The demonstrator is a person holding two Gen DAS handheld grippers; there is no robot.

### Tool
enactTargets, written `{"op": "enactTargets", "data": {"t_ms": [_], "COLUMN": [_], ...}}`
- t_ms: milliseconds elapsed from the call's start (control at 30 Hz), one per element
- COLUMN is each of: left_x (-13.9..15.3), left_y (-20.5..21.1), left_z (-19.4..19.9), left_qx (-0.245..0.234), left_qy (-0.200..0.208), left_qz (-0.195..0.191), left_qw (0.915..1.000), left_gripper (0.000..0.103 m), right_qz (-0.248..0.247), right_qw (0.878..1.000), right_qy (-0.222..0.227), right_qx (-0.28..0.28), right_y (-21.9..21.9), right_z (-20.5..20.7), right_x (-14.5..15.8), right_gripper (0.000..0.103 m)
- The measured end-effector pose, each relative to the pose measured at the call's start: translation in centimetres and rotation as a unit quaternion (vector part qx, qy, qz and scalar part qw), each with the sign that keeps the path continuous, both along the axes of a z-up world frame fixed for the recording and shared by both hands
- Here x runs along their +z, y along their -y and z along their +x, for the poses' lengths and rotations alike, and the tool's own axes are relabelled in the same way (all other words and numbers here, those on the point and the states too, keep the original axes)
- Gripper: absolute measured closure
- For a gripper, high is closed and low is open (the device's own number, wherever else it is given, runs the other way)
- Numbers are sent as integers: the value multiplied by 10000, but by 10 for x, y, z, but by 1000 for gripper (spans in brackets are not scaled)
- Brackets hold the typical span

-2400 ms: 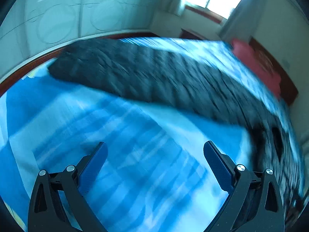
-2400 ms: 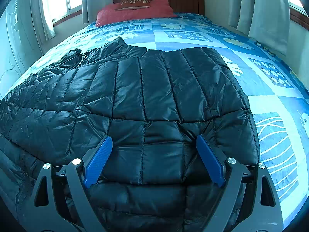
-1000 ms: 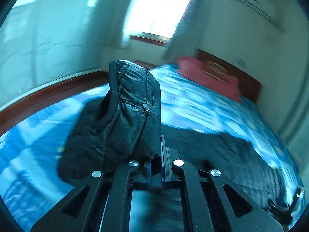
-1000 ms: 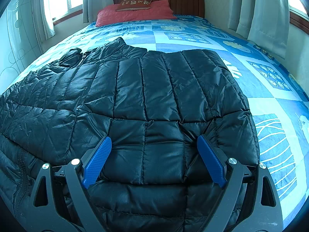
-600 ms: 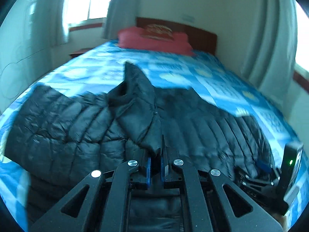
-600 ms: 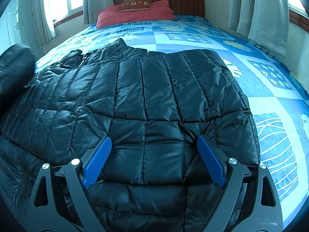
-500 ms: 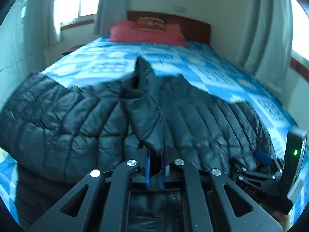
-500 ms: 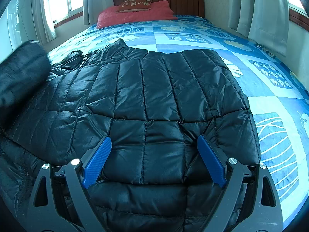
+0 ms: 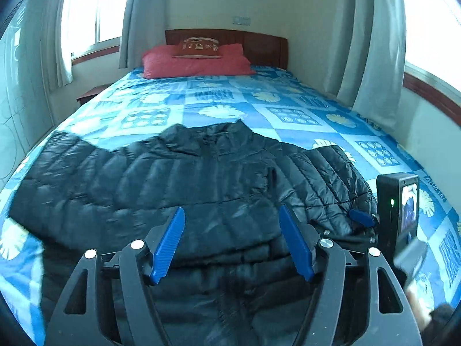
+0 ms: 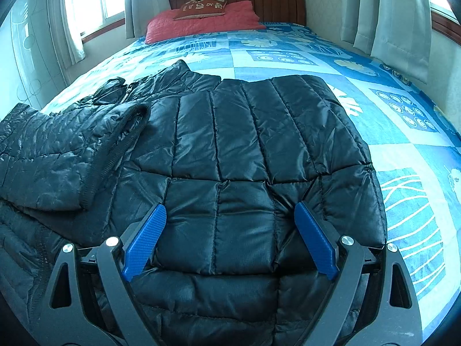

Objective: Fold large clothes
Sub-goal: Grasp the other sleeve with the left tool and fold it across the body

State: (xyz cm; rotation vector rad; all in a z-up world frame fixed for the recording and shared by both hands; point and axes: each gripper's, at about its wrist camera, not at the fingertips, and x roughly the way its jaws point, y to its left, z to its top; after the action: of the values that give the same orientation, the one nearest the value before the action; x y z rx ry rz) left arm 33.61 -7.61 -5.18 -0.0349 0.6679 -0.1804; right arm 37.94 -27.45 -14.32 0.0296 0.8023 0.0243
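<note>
A black quilted puffer jacket lies spread on the blue patterned bed. It also shows in the right wrist view. One sleeve lies folded over the jacket's left side, cuff toward the middle. My left gripper is open and empty, just above the jacket's near part. My right gripper is open and empty over the jacket's right panel near the hem. The right gripper's body shows at the right of the left wrist view.
Red pillows and a wooden headboard stand at the far end of the bed. Curtains and windows line both sides. A bedside table stands at the far left. Bare bedspread lies right of the jacket.
My left gripper, shut on the sleeve half a second ago, has opened and let it go. The sleeve now lies across the jacket. The right gripper has not moved.
</note>
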Motion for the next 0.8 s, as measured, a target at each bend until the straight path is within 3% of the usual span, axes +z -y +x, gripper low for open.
{"op": "enactTargets", "data": {"t_ms": [100,233,400,467,500,533,600,633,800], "left_x": [6,7,-10,-17,-20,-25,-31,-32,-36], "left_y": [-37,-90,-154,-170,-177,-184,-192,-196,-210], "left_z": [-23,-47,-58,-59,-60,-60,-58,-57,-51], "left_qx": [202,668,1319,1497,1564,1630,1690,1706,1783], "left_qy": [110,306,126,31,-5,-53,-142,-171,-216], "left_qz": [3,131,58,29,31,44,68,60,-73], "left_qw": [9997,9972,9912,9887,9877,9866,9855,9852,9837], "left_gripper": [33,32,32,32,32,32,32,32,32], "right_qz": [-57,528,700,711,723,700,590,575,-36], "right_qw": [9995,9984,9971,9958,9949,9950,9961,9965,9997], "right_qy": [96,206,-105,-454,-596,-606,-496,-406,168], "right_qx": [-286,-14,283,342,364,373,432,453,171], "right_y": [-3,-27,-70,-86,-93,-97,-101,-100,-65], "right_z": [-12,-14,13,28,33,32,27,24,4], "right_x": [19,44,39,22,15,14,21,26,57], "right_gripper": [13,13,16,30,45,60,79,83,84]}}
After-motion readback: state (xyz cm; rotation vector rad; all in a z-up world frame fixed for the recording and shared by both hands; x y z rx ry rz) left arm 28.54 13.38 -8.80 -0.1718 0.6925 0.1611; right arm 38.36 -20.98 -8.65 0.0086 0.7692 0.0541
